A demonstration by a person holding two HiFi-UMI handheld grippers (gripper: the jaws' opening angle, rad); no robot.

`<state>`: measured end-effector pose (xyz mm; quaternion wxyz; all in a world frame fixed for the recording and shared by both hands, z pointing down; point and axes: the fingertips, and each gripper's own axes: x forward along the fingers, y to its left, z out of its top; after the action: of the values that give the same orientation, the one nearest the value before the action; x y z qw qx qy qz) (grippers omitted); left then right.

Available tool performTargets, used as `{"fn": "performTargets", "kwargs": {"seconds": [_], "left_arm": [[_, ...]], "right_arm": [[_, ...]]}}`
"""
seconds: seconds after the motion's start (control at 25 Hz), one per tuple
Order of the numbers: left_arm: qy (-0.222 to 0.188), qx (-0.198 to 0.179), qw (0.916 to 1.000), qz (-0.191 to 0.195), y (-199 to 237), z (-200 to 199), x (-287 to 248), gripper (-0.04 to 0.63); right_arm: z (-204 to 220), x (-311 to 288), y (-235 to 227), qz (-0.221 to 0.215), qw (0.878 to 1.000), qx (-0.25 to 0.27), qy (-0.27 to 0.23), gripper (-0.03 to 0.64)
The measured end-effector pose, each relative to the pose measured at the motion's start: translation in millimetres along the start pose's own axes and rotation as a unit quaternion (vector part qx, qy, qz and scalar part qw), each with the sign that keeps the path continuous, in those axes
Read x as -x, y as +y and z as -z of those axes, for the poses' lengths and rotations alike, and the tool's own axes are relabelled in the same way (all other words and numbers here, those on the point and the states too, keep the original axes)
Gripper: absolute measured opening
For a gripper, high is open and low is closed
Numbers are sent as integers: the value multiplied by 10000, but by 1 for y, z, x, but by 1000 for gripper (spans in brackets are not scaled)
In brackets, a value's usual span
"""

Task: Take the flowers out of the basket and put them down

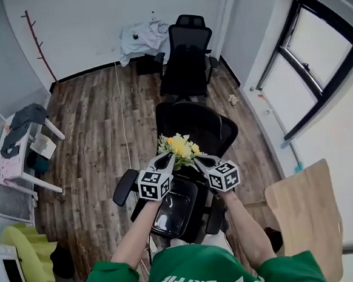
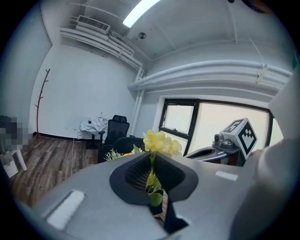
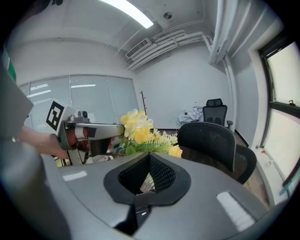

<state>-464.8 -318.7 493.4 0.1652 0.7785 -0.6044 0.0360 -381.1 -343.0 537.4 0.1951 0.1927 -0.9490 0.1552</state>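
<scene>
Yellow flowers [image 1: 180,148] are hanging in the air between the two grippers, above the black chair [image 1: 193,127] and clear of the dark glossy container [image 1: 170,220] on its seat (which I am taking for the basket; its shape is hard to make out); the left gripper [image 1: 166,161] is pinching a green stem, its jaws drawn nearly together around it, and the left gripper view is showing the blooms standing up just past the tips; the right gripper [image 1: 200,161] is meeting the bunch from the other side, its jaws nearly shut too, with a pale sliver of stem or leaf caught between them, though what exactly it is gripping is harder to read. Judging by this, the lift-out is looking done and the putting-down is what is remaining. To do it well, both hands should be travelling as one, so that the stems are not being pulled apart or twisted between two grips; the bunch should be staying upright or leaning only slightly, since the heads look soft and loose; the landing place is needing choosing first, away from the basket; the jaws should be opening only once the stems are resting on something, the right side first, as its hold looks the slighter.
</scene>
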Motion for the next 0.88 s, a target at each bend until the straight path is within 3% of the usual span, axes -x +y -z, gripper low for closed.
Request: {"fn": "performTargets", "kwargs": {"seconds": [0.4,0.68,0.88], "left_arm": [[103,-491,9927,1101,-128,-11,-55,40],[135,-728,9809,1799,-257,-6,-78,37],[225,-912,9669,2374,-356,13,-75,35]], "right_arm": [[14,121,-61,1008,9929,-375,-499,6],[55,253,-99,1741,9799,-615,-760,6],[98,353,-109,2296,9647,-872,-948,6]]}}
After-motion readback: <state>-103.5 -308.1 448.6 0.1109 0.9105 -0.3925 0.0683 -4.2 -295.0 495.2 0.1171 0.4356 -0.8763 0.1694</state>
